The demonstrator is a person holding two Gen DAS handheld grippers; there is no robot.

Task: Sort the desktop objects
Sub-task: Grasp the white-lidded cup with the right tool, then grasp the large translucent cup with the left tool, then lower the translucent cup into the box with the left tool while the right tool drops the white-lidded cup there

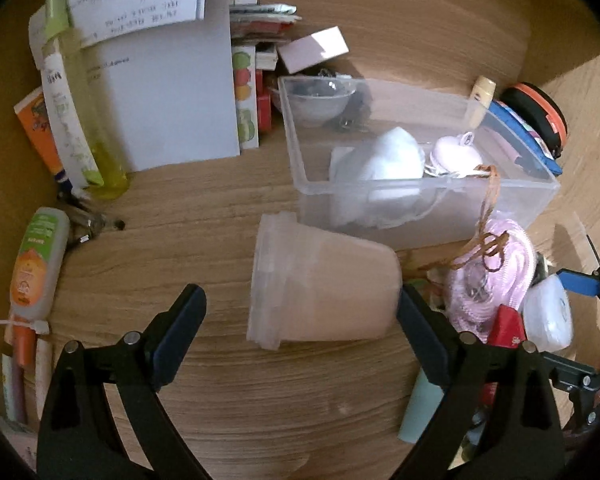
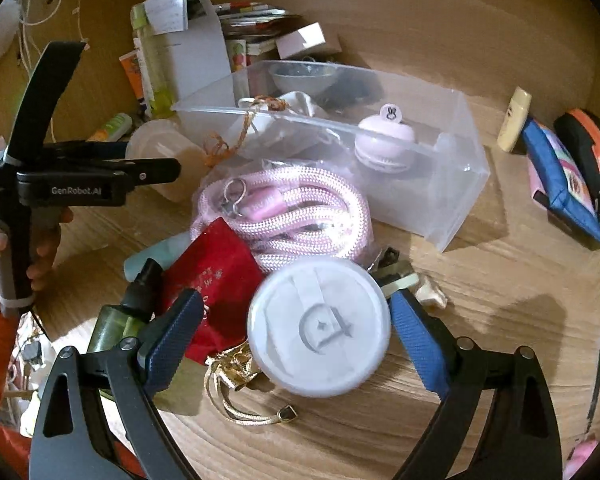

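Beside the clear bin [image 1: 420, 196], mid-tabletop [image 1: 204, 216]: one translucent cup [image 1: 324, 284] on its side, long axis sideways, rim left. Left gripper [image 1: 300, 320] apart, straddling it. Right gripper [image 2: 296, 324] apart around one white lid [image 2: 318, 328].

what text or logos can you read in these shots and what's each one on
"GenRobot.AI": on the left gripper body, right wrist view.
Embossed logo, no letters: white round lid.
Rabbit-like mark: pink round case tab.
Paper sheets, orange-label bottle, red pouch: print too blurred to read.
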